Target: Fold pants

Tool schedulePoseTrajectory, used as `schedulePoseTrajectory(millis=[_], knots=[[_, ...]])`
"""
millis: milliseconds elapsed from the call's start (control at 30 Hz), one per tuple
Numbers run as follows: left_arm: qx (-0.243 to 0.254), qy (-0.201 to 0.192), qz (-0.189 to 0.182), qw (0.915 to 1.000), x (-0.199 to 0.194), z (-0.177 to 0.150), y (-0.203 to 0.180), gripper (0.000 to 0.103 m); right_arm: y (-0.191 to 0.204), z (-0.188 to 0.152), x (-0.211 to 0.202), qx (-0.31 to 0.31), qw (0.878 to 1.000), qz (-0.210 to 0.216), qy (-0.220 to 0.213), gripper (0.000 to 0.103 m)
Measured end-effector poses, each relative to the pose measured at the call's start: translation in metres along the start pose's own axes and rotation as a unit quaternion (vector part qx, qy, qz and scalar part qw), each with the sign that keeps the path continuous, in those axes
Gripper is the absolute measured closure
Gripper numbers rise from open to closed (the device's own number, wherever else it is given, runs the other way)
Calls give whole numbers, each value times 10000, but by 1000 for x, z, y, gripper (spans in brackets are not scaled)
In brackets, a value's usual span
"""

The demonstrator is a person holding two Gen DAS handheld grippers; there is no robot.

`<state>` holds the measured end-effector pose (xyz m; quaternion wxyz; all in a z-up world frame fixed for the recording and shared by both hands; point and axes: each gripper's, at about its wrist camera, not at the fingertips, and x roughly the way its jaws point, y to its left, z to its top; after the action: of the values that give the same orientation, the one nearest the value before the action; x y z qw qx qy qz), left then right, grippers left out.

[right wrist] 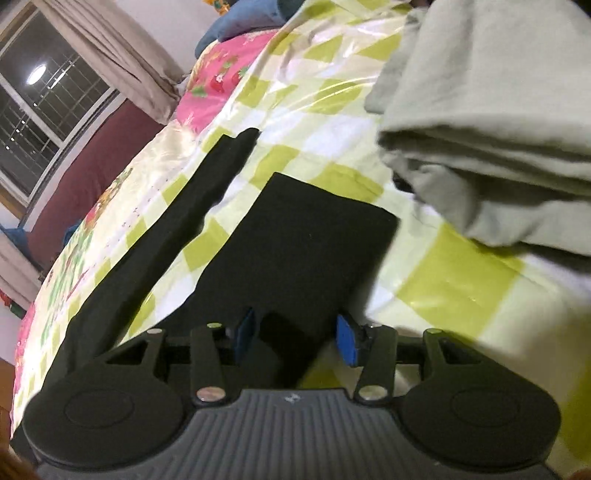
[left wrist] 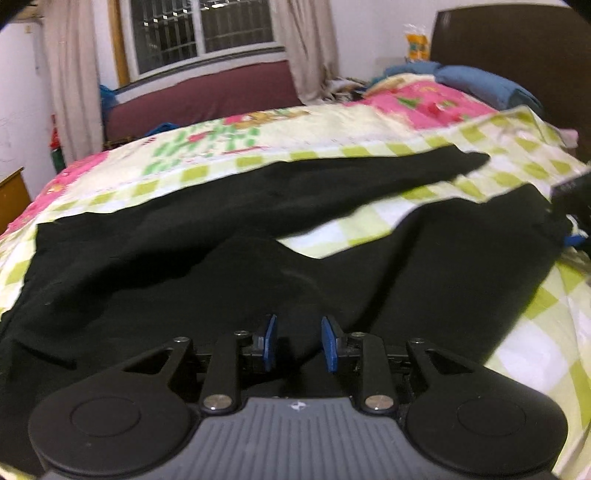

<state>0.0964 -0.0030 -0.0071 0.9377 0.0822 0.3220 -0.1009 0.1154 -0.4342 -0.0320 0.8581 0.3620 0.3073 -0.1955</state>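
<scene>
Left gripper [left wrist: 298,341] sits lowest in its view, blue pads [left wrist: 270,341] spread apart, nothing between them, hovering over the black pants [left wrist: 184,251]. Pants lie flat on the bed [left wrist: 532,325], on a green-and-white checked sheet [left wrist: 517,354]; waist end toward left, two legs splayed apart toward the right with sheet showing between them. Right gripper [right wrist: 297,338] also spread, pads [right wrist: 347,341] either side of one pant leg's [right wrist: 314,236] edge, not pinching it; contact unclear. Other leg [right wrist: 177,229] runs off to the left in that view. Pile of grey-green folded cloth [right wrist: 491,122] lies on the bed just beyond the leg cuff. Blue pillow [left wrist: 476,83], curtains [left wrist: 72,81], window [left wrist: 199,26] behind.
</scene>
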Motion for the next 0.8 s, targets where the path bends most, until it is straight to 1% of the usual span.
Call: schedulePoseTrajectory(millis=[33,67,133,200,233,300,333,367,400,433,500,533,633,667,700,767,800], knots=[[39,34,-17,10000,0,-1,-4,61,-1,-1,-2,-68,10000,3,22,87],[52,50,-29,10000,-3,-4,-5,61,-4,1,-4,-15,9998,139,105,97],[72,60,-45,9999,-5,-6,-6,60,-8,0,-26,8,9995,307,11,98],[80,14,-78,9999,-5,-7,-7,60,-11,3,-52,-116,9991,309,-279,98],[95,3,-115,9999,-6,-8,-8,60,-14,3,-66,-221,9986,232,-418,98],[164,75,-218,9996,0,-10,-12,55,-14,-1,-76,-543,9965,-182,-615,98],[229,181,-264,9992,5,-12,-15,49,-12,-5,-74,-809,9936,-452,-646,97],[308,263,-255,9989,10,-15,-17,48,-8,-9,-67,-1091,9901,-743,-471,92],[356,262,-243,9987,10,-17,-17,48,-5,-13,-60,-1207,9877,-971,-227,92],[371,248,-264,9987,6,-16,-15,48,-5,-16,-59,-1187,9874,-1036,-110,92],[266,108,-325,9991,-7,-12,-3,48,-1,-20,-76,-1181,9882,-938,-272,92],[224,47,-317,9992,-13,-10,6,48,5,-23,-86,-1309,9857,-982,-400,92],[182,-214,-164,9995,-28,-1,40,48,30,-39,-113,-2053,9695,-1077,-801,83],[209,-300,-66,9993,-30,3,53,47,43,-42,-115,-2375,9618,-1037,-876,76],[235,-380,52,9990,-30,8,70,47,55,-49,-120,-2675,9548,-923,-914,74],[229,-430,293,9984,-26,15,103,44,90,-57,-117,-3319,9385,-442,-845,72],[238,-410,406,9980,-21,18,119,44,110,-60,-109,-3623,9292,-134,-717,66]])
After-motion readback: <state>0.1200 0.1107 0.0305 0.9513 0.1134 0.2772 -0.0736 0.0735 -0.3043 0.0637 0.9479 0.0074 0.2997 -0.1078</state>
